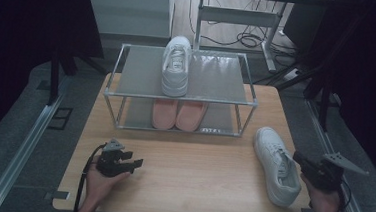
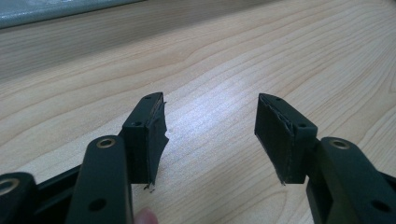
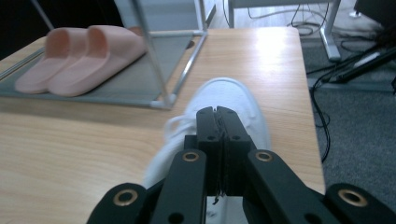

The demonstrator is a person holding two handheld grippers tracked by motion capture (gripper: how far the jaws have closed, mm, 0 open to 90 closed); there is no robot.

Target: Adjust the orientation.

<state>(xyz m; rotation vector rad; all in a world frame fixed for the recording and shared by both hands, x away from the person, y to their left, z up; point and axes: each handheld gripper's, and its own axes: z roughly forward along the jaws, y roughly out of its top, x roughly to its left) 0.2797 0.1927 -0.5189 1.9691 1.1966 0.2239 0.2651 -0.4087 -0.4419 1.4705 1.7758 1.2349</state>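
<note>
Right tongs [image 3: 222, 112] clenched over the white shoe [image 1: 276, 165] on the surface [image 1: 195, 181], left tongs [image 2: 210, 135] released, gripping nothing.

A metal rack [image 1: 246, 101] stands at the far middle of the wooden desk [image 1: 191, 176]. One white sneaker [image 1: 176, 65] sits on its top shelf, toe far. Below it, pink slippers [image 1: 178, 114] lie side by side on the lower shelf.

A white lace-up sneaker [image 1: 275, 166] lies upright on the desk [image 1: 191, 176] near its right edge, toe pointing toward the rack [image 1: 179, 93], heel toward the person, laces loose.
</note>
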